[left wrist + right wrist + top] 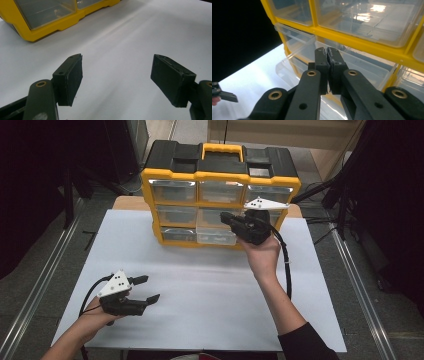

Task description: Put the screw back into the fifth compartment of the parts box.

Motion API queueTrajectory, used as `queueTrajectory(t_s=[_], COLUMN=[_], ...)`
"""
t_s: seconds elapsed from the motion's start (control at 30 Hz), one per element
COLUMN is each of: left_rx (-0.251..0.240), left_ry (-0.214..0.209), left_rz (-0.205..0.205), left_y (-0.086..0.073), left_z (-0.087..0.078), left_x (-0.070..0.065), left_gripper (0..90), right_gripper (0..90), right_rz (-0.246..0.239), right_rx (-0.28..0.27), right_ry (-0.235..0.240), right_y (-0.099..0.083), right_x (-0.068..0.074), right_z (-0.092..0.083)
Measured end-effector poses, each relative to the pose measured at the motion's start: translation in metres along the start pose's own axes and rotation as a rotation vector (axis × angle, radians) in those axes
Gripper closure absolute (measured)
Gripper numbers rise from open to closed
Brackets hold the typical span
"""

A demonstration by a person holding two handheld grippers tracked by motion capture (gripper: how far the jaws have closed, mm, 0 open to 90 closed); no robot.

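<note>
A yellow and black organizer box (146, 190) with clear plastic drawers stands at the back of the white table. My right gripper (225, 216) is held up against its front at the middle row, jaws shut with nothing seen between them. In the right gripper view the shut tips (327, 52) sit just before a clear drawer (362, 62) that juts out of the yellow frame (362, 42). The bottom middle drawer (216, 236) stands slightly out. My left gripper (147, 288) hovers low near the front left of the table, open, with only bare table between its pads (72, 80).
The white table (210, 295) stretches between the box and the person. The box's lower corner (50, 28) lies ahead of the left gripper. Metal rails (40, 285) run along the floor on both sides, and dark stands are at the far right (345, 195).
</note>
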State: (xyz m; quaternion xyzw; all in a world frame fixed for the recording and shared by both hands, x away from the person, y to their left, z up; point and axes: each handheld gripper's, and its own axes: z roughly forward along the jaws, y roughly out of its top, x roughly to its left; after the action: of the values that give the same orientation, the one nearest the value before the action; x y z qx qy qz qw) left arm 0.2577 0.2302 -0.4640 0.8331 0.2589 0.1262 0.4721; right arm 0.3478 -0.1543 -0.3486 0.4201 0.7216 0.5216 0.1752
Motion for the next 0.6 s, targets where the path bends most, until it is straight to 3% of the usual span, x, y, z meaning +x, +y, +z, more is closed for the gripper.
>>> queueTrajectory(t_s=[0.6], left_rx=[-0.001], left_ry=[-0.002], left_rz=[0.002], left_y=[0.000], left_z=[0.000], left_x=[0.000], left_gripper=[25.7], right_gripper=[88.1], right_rz=[0.000], right_rx=[0.029], right_ry=[-0.026], right_y=[-0.010], right_x=[-0.004], right_z=[0.014])
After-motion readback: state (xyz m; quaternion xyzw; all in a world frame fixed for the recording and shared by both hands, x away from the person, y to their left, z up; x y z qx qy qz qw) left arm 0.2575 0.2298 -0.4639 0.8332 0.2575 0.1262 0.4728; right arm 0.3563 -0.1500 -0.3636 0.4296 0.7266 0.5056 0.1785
